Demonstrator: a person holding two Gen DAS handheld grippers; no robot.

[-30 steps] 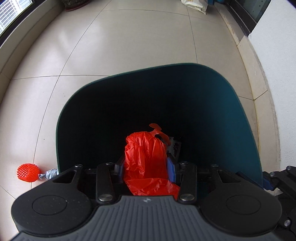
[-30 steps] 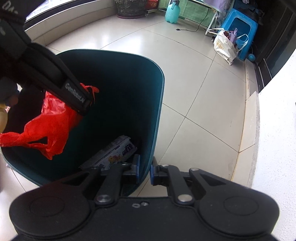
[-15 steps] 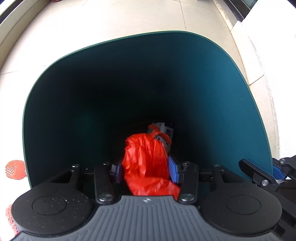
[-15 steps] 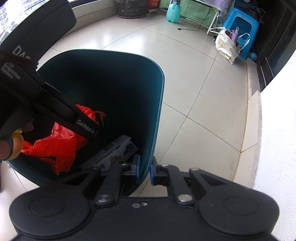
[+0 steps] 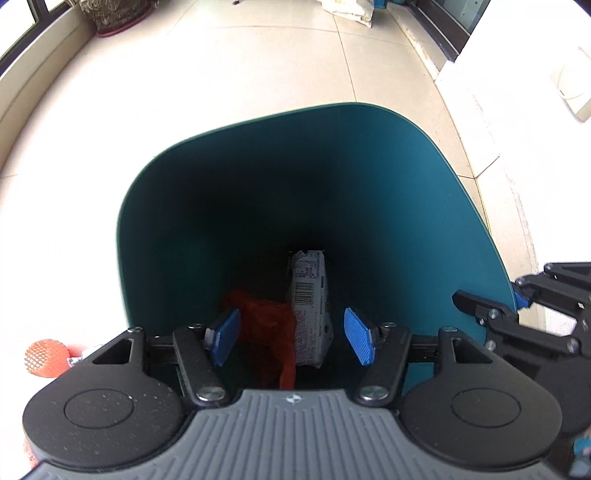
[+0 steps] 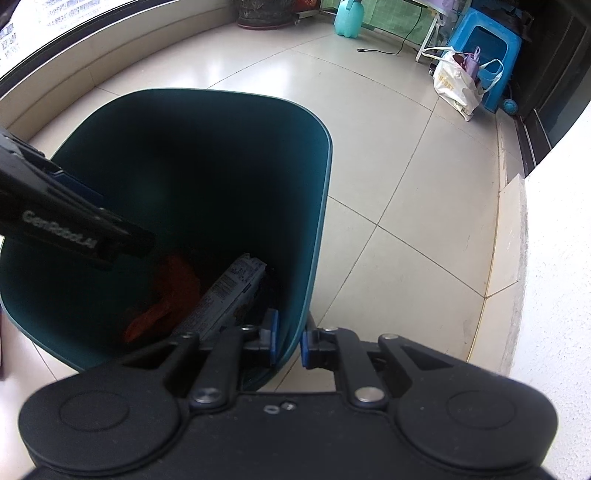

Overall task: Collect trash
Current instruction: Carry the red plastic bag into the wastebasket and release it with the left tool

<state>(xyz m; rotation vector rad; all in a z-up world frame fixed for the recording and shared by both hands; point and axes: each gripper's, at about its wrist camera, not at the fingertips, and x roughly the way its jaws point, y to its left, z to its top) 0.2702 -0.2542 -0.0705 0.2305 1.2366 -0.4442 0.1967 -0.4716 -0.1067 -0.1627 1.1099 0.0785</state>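
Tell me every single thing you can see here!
Trash bin: 1, dark teal, on the tiled floor.
Plastic bag: 1, red, inside the bin.
Snack wrapper: 1, white with barcode, inside the bin beside the bag.
Mesh ball: 1, orange-red, on the floor left of the bin.
Stool: 1, blue, far corner.
Shopping bag: 1, white, leaning on the stool.
Jug: 1, turquoise, far wall.
Left claw: open, above the bin.
Right claw: shut on the bin's rim.

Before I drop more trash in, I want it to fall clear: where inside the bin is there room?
The far half of the bin is bare. Near the left tongs it is crowded: red bag and wrapper. The right tongs clamp the rim.
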